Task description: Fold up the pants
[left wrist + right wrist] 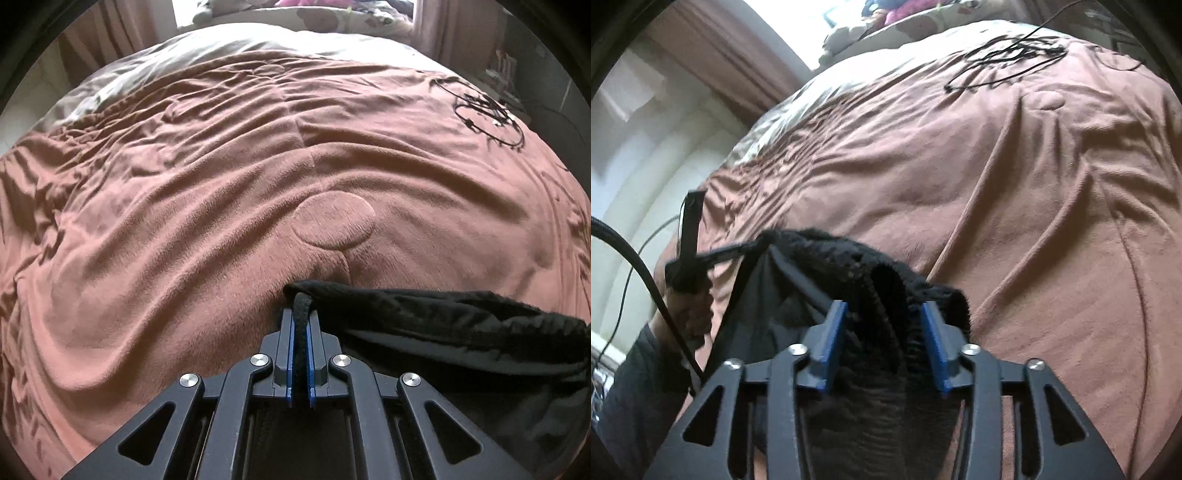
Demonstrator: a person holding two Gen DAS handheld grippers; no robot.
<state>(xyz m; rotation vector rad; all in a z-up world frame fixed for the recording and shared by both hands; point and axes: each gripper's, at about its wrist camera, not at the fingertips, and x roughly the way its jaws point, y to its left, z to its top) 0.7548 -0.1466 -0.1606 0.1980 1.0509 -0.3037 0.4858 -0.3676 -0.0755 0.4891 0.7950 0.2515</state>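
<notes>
Your left gripper (300, 317) is clenched on the black pants (424, 321) — a thin strip of the waistband edge stands pinched between the two blue pads, which sit almost together. From that pinch the dark cloth runs off to the right of the fingers and sags low, hanging just above the brown blanket (184, 206) that covers the bed. Ahead of the tips, a round stitched patch (334, 221) shows in the blanket, and far ahead to the right lies a tangle of thin black cable (487, 114).

Your right gripper (882, 325) stands partly apart. A thick ribbed fold of the pants (871, 280) lies between its blue pads (833, 332); the cloth fills much of the gap, yet the pads do not seem to press it, and a little space shows on the left side. So this grip reads as released, with the waistband draped through it.

To the left of the right fingers, the left gripper (687, 254) appears again, holding the far corner of the waistband taut, with your hand (679, 317) and a dark sleeve (639, 376) behind it. The blanket (1015, 221) stretches ahead — the cable coil (1008, 55) lies far forward on it.
</notes>
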